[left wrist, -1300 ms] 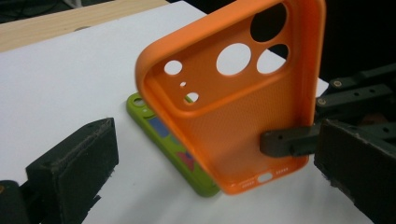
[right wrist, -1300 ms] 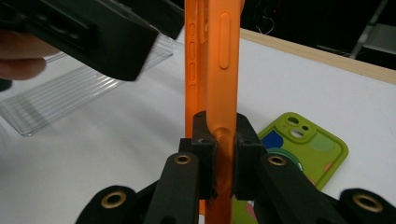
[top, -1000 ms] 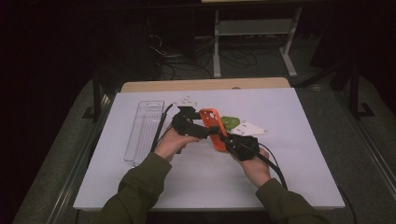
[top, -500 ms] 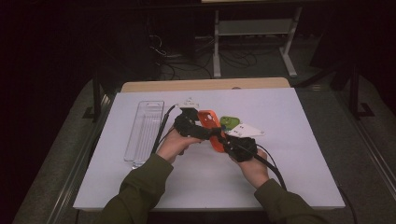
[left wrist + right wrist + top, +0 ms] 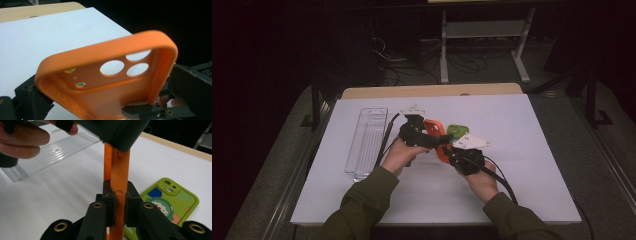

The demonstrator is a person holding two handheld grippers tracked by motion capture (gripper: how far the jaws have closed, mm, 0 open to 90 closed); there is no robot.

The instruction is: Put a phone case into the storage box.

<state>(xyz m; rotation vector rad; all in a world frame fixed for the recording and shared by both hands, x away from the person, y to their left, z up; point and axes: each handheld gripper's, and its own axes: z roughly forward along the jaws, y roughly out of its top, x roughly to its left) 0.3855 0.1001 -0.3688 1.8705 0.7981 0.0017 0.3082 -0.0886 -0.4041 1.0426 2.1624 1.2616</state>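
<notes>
Two hand-held grippers hold one orange case (image 5: 438,142) above the white counter (image 5: 532,165). Right hand-held gripper (image 5: 119,202) pinches the case's edge between nearly closed jaws; left hand-held gripper (image 5: 439,141) clamps its opposite sides. Beyond lie a green case (image 5: 172,198) and a clear tray (image 5: 367,142).

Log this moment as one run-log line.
orange phone case: off the table, between both grippers | right gripper: shut on its edge | left gripper: grips it | green phone case: flat on table
</notes>
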